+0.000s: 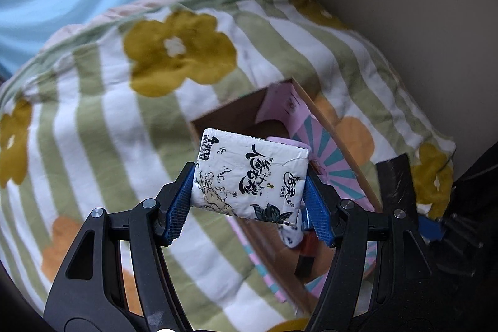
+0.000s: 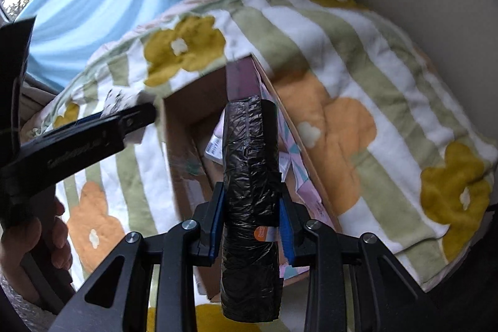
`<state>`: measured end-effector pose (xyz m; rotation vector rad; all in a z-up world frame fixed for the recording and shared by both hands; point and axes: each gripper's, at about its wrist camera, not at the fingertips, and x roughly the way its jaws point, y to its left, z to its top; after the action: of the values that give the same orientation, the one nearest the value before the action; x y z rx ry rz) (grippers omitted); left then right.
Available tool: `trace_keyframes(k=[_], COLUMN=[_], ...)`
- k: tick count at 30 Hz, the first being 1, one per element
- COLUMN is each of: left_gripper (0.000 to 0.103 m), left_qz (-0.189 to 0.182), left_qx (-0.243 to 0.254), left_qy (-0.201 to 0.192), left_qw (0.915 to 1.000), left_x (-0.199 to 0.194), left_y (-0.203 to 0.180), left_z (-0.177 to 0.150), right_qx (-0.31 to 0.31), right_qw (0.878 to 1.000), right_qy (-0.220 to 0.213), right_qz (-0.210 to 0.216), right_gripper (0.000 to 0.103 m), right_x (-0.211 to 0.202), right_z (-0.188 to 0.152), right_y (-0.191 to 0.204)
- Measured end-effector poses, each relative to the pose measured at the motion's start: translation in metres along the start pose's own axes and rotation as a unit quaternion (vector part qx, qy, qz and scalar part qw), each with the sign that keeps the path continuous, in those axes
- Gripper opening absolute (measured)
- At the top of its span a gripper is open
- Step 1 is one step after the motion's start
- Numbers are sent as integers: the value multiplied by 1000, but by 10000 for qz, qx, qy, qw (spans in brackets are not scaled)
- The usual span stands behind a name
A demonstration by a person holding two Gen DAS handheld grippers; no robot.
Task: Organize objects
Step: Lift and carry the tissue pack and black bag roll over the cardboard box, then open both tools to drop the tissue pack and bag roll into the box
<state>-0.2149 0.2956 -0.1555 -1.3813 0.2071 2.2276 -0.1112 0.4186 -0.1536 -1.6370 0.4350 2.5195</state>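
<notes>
Over the bed [image 1: 93, 126], both claws are loaded and hanging above the open cardboard box [image 2: 174, 145] sitting on the flowery blanket. Left claw [image 1: 249, 195] is clamped on a white tissue pack [image 1: 249, 176], right claw [image 2: 250, 223] is squeezing a black roll of trash bags [image 2: 249, 176] lengthwise. Box already has some pink stuff inside. I'd say lower the roll along the right wall so it lies flat, then drop the tissue pack into the free left side, letting go only once each one is low.

Glossy plastic-wrapped tissue pack [image 1: 249, 176], cardboard box [image 1: 224, 111]
</notes>
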Motion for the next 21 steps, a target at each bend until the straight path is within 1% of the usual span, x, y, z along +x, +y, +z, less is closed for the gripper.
trace_keyframes(k=[6, 8, 11, 14, 19, 20, 21], left_gripper=[63, 63, 63, 63, 63, 63, 64], left_qz=[-38, -3, 15, 37, 31, -18, -107], left_qx=[221, 280, 342, 372, 416, 408, 383], left_qy=[303, 375, 458, 500, 526, 507, 461], left_qw=[9993, 9989, 9984, 9981, 9977, 9979, 9981], left_x=[62, 81, 99, 108, 108, 106, 102], left_y=[-19, -23, -25, -24, -24, -23, -22], left_z=[0, -1, -4, -5, -8, -9, -10], right_qx=[260, 328, 427, 558, 760, 772, 772], right_qw=[9989, 9984, 9973, 9962, 9942, 9940, 9937], right_qy=[375, 451, 565, 630, 677, 690, 713], right_qz=[103, 133, 198, 243, 349, 366, 384], right_gripper=[29, 29, 29, 29, 29, 29, 32], right_x=[49, 59, 71, 76, 78, 78, 78], right_z=[-5, -7, -13, -17, -17, -18, -18], right_y=[-13, -15, -18, -21, -28, -28, -28])
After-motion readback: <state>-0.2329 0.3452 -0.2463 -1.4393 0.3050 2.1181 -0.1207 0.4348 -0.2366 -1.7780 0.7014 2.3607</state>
